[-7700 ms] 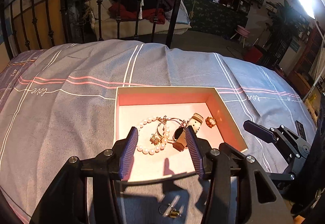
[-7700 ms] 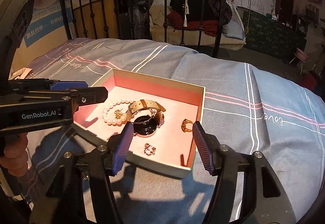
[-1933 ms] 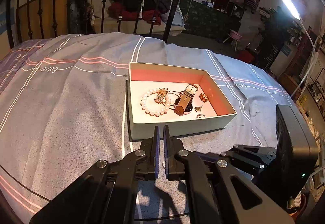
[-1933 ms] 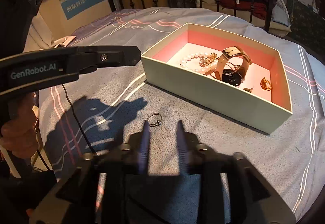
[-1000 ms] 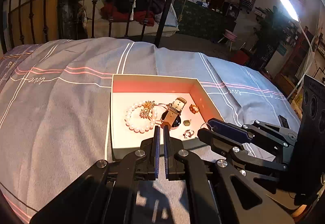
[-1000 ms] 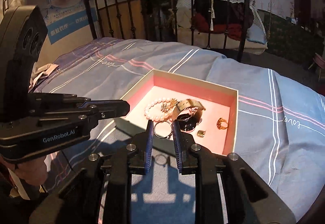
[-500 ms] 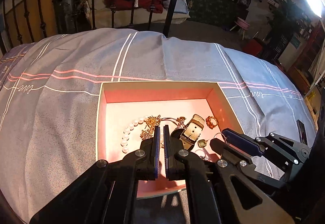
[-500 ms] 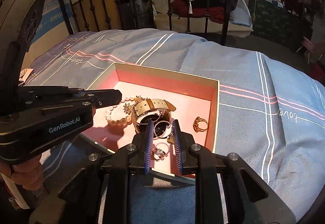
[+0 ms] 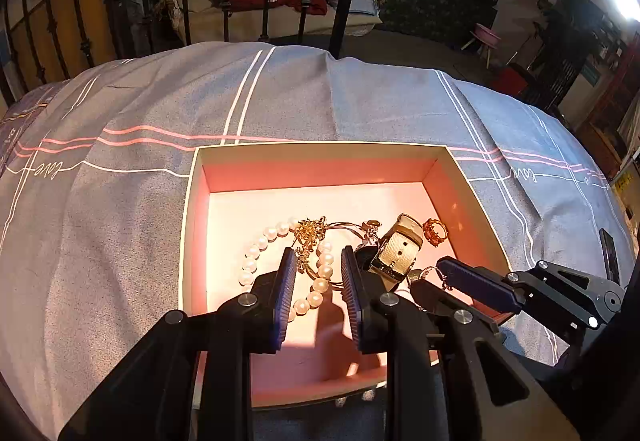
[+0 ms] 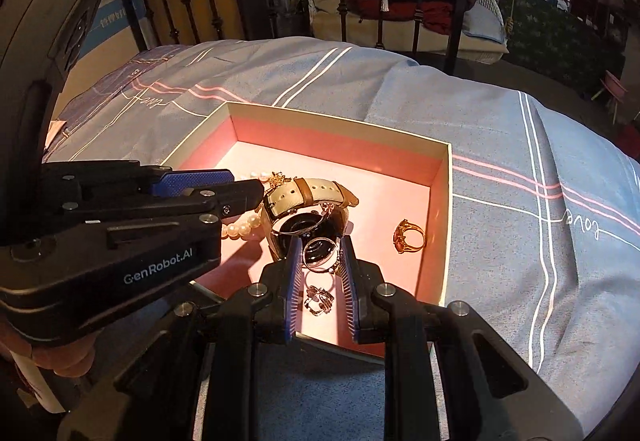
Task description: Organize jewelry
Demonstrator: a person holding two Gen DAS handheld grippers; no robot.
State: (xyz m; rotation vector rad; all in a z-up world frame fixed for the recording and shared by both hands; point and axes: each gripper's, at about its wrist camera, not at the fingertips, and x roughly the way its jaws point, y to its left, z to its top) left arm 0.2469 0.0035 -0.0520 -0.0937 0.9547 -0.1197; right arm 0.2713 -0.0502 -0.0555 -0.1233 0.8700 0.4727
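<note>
With our right gripper [image 10: 320, 255] clamped on a thin silver ring [image 10: 319, 253] above the pink-lined box [image 10: 438, 201] and the empty left gripper [image 9: 318, 273] opening, we judge the ring may snag the watch [image 10: 308, 209] on release.

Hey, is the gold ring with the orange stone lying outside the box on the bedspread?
No, the gold ring lies on the pink floor inside the box, near its right wall, beside the watch.
</note>
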